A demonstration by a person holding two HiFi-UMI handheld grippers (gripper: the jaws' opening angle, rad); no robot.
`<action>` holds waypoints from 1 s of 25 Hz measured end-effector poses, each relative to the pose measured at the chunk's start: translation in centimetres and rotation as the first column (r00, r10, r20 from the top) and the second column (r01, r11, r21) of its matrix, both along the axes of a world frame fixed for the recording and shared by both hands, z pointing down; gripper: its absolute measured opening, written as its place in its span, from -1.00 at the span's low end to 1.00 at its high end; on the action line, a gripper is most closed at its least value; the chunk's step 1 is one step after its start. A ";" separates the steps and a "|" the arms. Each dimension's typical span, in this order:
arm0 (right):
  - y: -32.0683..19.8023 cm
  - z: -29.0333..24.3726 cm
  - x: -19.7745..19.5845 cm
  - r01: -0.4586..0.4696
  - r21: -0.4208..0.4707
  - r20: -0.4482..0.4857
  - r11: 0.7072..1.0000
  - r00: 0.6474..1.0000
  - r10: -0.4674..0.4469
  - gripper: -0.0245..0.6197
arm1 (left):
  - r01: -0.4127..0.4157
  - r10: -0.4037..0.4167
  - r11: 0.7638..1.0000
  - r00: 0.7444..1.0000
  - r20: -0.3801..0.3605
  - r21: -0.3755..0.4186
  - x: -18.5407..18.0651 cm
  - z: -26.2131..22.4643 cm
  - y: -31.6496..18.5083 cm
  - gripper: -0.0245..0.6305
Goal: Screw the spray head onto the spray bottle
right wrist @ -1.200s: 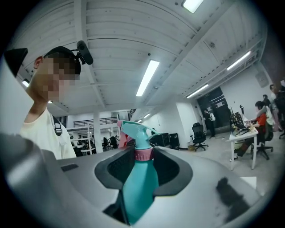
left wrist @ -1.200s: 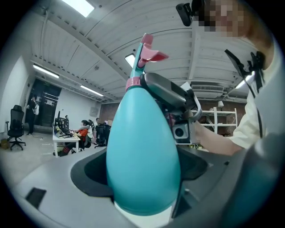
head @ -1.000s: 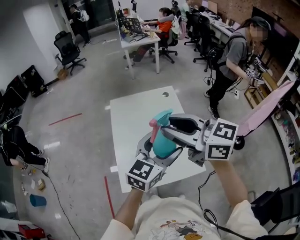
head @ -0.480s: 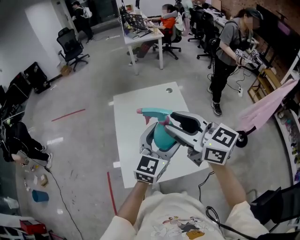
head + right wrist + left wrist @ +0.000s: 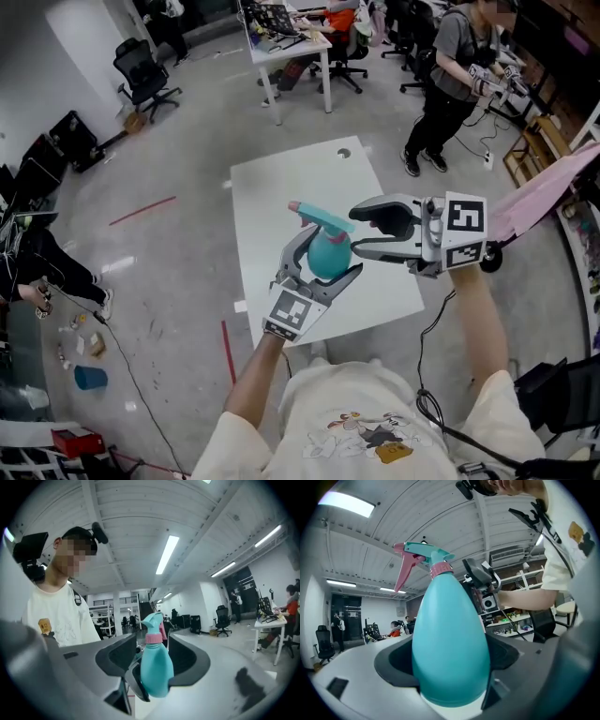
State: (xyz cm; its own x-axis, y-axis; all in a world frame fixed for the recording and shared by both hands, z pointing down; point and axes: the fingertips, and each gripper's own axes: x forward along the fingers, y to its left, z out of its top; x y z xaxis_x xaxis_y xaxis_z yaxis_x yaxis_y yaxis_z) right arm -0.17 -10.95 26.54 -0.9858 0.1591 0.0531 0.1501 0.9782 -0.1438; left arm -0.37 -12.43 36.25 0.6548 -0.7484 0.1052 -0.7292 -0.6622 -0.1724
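Spray head's sitting on the bottle, right side letting go

Our left gripper [image 5: 328, 255] pinches the belly of the teal spray bottle [image 5: 450, 644], white table [image 5: 272, 202] below it, pink-trigger spray head [image 5: 319, 216] on its neck. Our right gripper [image 5: 356, 232] is just right of the bottle. Its jaws have just been opening and are spread, gripping nothing.

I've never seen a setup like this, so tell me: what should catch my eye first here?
A teal spray bottle, its pink-triggered spray head on top, is clamped in the left gripper above a white table. The right gripper points at it from the side; its jaws have just been opening, with nothing gripped between them.
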 end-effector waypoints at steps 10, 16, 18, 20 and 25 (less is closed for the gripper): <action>2.2 3.0 -0.1 0.239 -0.031 -0.083 0.970 0.967 -0.241 -0.37 | -0.129 0.131 0.991 0.988 0.084 -0.030 2.5 3.6 2.0 0.37; 2.5 2.9 0.3 0.287 -0.023 -0.092 0.958 0.953 -0.288 -0.52 | -0.248 0.248 0.965 0.969 -0.015 -0.080 3.6 3.4 3.3 0.37; 2.8 2.3 0.4 0.305 -0.043 -0.050 0.951 0.950 -0.307 -0.52 | -0.331 0.319 0.938 0.941 -0.112 -0.107 4.0 2.7 4.3 0.37; 3.1 1.7 0.5 0.327 -0.050 -0.006 0.944 0.945 -0.328 -0.52 | -0.411 0.383 0.903 0.901 -0.203 -0.123 4.4 1.9 5.3 0.37; 3.8 0.4 0.7 0.365 -0.015 0.037 0.931 0.931 -0.364 -0.52 | -0.527 0.463 0.840 0.820 -0.337 -0.128 5.1 0.1 6.7 0.37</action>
